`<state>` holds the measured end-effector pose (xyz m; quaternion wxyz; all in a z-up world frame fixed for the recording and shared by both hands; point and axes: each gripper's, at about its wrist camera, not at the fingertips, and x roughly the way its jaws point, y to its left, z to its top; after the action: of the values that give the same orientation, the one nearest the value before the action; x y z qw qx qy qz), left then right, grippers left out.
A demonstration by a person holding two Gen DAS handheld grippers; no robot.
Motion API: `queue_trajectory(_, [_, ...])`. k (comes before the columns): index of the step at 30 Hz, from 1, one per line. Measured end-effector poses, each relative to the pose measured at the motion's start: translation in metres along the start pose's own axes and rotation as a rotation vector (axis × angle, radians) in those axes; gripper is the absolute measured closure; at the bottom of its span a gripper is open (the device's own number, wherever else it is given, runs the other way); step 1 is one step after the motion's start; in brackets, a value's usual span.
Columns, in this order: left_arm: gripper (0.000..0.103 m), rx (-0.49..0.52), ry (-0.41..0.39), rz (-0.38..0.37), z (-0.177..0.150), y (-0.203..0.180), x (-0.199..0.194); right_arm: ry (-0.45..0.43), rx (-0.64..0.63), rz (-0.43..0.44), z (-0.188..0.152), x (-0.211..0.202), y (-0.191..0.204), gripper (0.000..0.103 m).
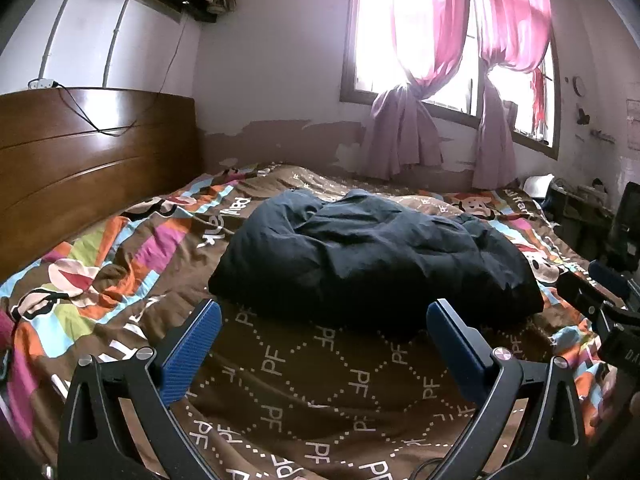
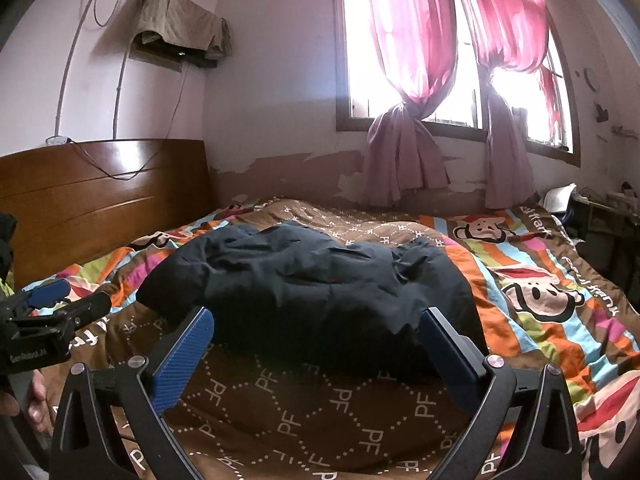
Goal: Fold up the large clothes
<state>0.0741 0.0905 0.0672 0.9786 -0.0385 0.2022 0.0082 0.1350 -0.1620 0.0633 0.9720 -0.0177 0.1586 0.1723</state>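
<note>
status: folding not started, as far as i can judge. dark jacket point(image 1: 368, 256) sits crumpled in a heap mid-bed on the patterned bedspread point(image 1: 304, 400), no clean fold lines visible. left tongs point(image 1: 324, 340) spread wide, empty, hovering just short of the heap's near edge. right tongs point(image 2: 316, 344) same: wide apart, nothing held, near the garment's front edge. remaining: everything. spread it flat, find sleeves and hem (can't pick them out in the lump), then fold.
</note>
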Motion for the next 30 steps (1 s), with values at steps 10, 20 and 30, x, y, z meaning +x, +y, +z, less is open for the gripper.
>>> queue_trajectory(10, [0.002, 0.003, -0.008, 0.0, -0.0014, -0.0006, 0.0002, 0.015, 0.01, 0.006, -0.0002, 0.0026, -0.0019, 0.0])
queue_trajectory(20, [0.002, 0.012, -0.023, -0.003, -0.0001, -0.0011, -0.0034, 0.017, 0.011, 0.016, -0.0002, 0.0015, -0.0021, 0.0])
queue_trajectory(30, [0.002, 0.019, -0.023, -0.001, 0.0003, -0.0031, -0.0038, 0.016, 0.011, 0.017, -0.0003, 0.0013, -0.0015, 0.0])
